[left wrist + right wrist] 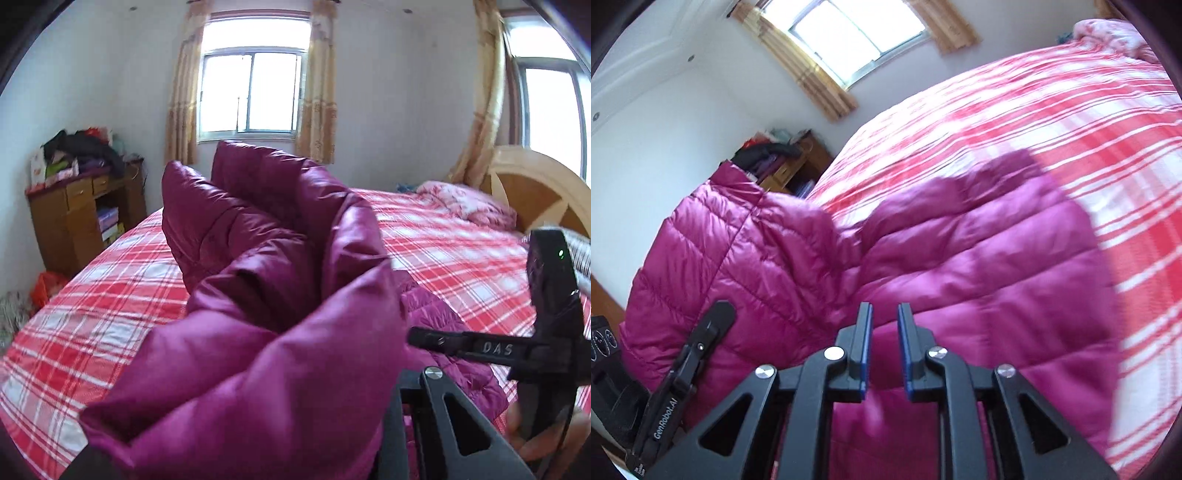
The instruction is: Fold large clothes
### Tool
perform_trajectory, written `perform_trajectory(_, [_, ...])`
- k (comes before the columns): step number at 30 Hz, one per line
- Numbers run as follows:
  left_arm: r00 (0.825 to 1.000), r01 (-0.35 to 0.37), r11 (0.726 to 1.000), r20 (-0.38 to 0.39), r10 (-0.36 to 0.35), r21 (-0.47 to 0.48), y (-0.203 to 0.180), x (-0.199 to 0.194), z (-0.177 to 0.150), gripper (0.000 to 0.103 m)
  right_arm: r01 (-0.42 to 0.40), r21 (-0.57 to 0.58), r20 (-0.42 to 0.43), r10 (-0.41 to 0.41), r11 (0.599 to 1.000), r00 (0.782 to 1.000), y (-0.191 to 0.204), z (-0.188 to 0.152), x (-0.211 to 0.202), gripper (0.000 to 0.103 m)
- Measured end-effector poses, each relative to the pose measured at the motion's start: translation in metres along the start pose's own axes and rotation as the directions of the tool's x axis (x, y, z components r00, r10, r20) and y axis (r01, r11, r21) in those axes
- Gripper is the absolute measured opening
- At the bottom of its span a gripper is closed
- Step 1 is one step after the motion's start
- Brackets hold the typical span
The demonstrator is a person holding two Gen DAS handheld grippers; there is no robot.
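Magenta quilted down jacket (960,258), glossy and puffy, lay part on the red-and-white plaid bedspread (1089,122) and part lifted off it. On the left, the left gripper (716,317) was pinching a raised side of the jacket, which bulged up close against its own camera and hid its fingertips there; from the right wrist view one black finger lay flat on the lifted cloth. To the right, the right gripper (884,325) hung just above the jacket's flat part, its blue-padded jaws a little apart with nothing between them.

Done well, I judged, the step needed the left side carried across evenly, the slippery shell kept taut, and the right claw retaking a matching edge.

Readable writing: "GenRobot.AI" on the left gripper's finger, and "DAS" on the right gripper's finger.
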State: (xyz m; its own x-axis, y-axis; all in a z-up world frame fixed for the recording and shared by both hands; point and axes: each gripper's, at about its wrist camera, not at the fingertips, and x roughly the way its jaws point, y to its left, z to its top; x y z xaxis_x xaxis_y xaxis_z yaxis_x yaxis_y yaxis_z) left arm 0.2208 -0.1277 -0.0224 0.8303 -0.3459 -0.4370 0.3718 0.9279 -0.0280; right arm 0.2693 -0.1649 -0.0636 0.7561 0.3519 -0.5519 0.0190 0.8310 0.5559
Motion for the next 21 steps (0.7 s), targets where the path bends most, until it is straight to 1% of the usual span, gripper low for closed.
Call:
perform_trajectory(2, [1.0,0.005,0.999,-0.012,-0.004,0.048,-0.014,0.005,-0.001,0.025,0.044,0.005,0.004,-0.044,0.999,0.999,-0.01,-0.005,-0.009,0.019])
perform_trajectory(4, [1.0,0.01,0.996,-0.024,-0.008,0.094,-0.026,0.01,0.0,0.025,0.049,0.032,-0.003,-0.049,0.998,0.999,-0.023,-0.01,-0.014,0.019])
perform_trajectory(6, [0.999,0.024,0.99,-0.037,-0.019,0.14,-0.041,0.013,-0.001,0.025,0.032,0.073,-0.018,-0.031,0.997,0.999,-0.035,-0.016,-0.014,0.019])
perform_trajectory(8, [0.997,0.044,0.98,-0.067,-0.031,0.196,-0.061,0.022,-0.003,0.025,0.004,0.118,-0.023,-0.001,0.993,1.0,-0.047,-0.016,-0.017,0.019])
perform_trajectory(11, [0.993,0.08,0.956,-0.109,-0.051,0.283,-0.087,0.032,-0.011,0.025,-0.022,0.163,-0.023,0.026,0.986,0.999,-0.062,-0.02,-0.025,0.016])
perform_trajectory(13, [0.99,0.098,0.941,-0.131,-0.057,0.325,-0.101,0.036,-0.021,0.025,-0.04,0.186,-0.026,0.046,0.982,0.999,-0.068,-0.02,-0.03,0.016])
perform_trajectory(15, [0.986,0.114,0.933,-0.155,-0.063,0.342,-0.109,0.042,-0.032,0.025,-0.047,0.19,-0.028,0.054,0.981,0.998,-0.073,-0.021,-0.037,0.016])
perform_trajectory(17, [0.983,0.124,0.932,-0.174,-0.067,0.341,-0.111,0.047,-0.041,0.025,-0.043,0.183,-0.03,0.049,0.982,0.998,-0.079,-0.022,-0.049,0.016])
perform_trajectory(19, [0.981,0.127,0.93,-0.181,-0.067,0.345,-0.117,0.053,-0.048,0.025,-0.025,0.17,-0.025,0.029,0.985,0.999,-0.084,-0.02,-0.059,0.016])
perform_trajectory(21, [0.981,0.124,0.926,-0.184,-0.06,0.356,-0.124,0.057,-0.056,0.025,0.0,0.158,0.0,0.0,0.987,1.0,-0.088,-0.015,-0.073,0.02])
